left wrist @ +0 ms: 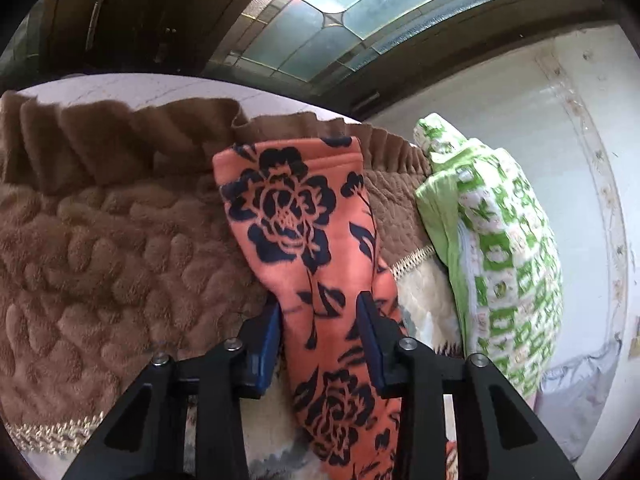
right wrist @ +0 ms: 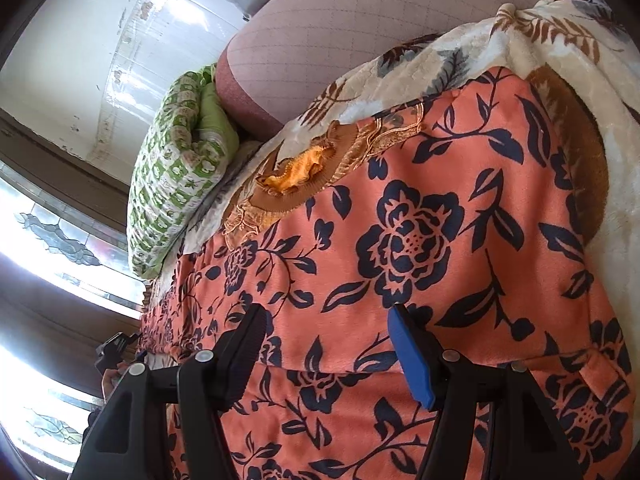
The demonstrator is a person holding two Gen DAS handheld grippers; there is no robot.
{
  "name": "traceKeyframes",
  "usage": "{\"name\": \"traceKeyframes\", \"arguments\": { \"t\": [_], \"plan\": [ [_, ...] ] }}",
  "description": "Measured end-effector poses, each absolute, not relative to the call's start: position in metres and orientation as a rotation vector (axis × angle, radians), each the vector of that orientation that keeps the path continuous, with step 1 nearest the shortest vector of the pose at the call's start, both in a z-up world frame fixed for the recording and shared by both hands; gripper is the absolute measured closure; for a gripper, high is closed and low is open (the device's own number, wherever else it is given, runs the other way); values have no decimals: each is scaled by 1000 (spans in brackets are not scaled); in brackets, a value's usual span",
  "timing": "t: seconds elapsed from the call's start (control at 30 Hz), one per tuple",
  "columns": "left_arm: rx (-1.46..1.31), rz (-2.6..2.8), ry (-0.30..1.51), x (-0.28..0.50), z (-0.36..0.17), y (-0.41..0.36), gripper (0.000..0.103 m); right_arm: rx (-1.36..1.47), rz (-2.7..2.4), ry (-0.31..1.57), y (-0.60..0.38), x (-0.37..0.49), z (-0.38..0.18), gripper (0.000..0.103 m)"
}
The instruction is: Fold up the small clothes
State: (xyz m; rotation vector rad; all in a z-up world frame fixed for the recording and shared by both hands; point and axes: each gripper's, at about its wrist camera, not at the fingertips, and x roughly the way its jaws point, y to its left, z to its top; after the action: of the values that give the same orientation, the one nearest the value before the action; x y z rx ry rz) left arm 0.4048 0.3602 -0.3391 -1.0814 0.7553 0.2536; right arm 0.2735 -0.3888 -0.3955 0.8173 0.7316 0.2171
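Left tongs [left wrist: 320, 312] straddle a strip of the orange flowered garment [left wrist: 304, 240], w/ jaws spread and not yet pinching, prob. lining up a grab. Right tongs [right wrist: 328, 336] hover released over the garment, which is spread on the blanket [right wrist: 420, 68] beside the green pillow [right wrist: 172, 172].

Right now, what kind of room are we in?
Probably a bedroom in a home: the orange floral garment lies on a bed covered with a plush leaf-print blanket, a green patterned pillow sits at one end, and a leaded-glass window is behind.
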Motion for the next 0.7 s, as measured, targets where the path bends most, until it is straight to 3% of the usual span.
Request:
{"name": "traceKeyframes", "arguments": {
  "t": [0.23,0.3,0.33,0.37,0.5,0.7],
  "plan": [
    [-1081,267,704,400,-341,366,67,815,209,707,-391,271,-392,36],
    [-1080,277,695,407,-344,366,80,813,200,698,-392,270,-391,36],
    [-1078,287,698,410,-346,366,92,811,194,690,-393,269,-390,36],
    [-1072,297,704,413,-348,366,95,807,188,679,-394,269,-389,36],
    [-992,278,668,413,-331,354,98,773,158,648,-396,267,-383,38],
    [-741,127,648,413,-256,284,98,805,156,601,-407,260,-374,38]
  ]
}}
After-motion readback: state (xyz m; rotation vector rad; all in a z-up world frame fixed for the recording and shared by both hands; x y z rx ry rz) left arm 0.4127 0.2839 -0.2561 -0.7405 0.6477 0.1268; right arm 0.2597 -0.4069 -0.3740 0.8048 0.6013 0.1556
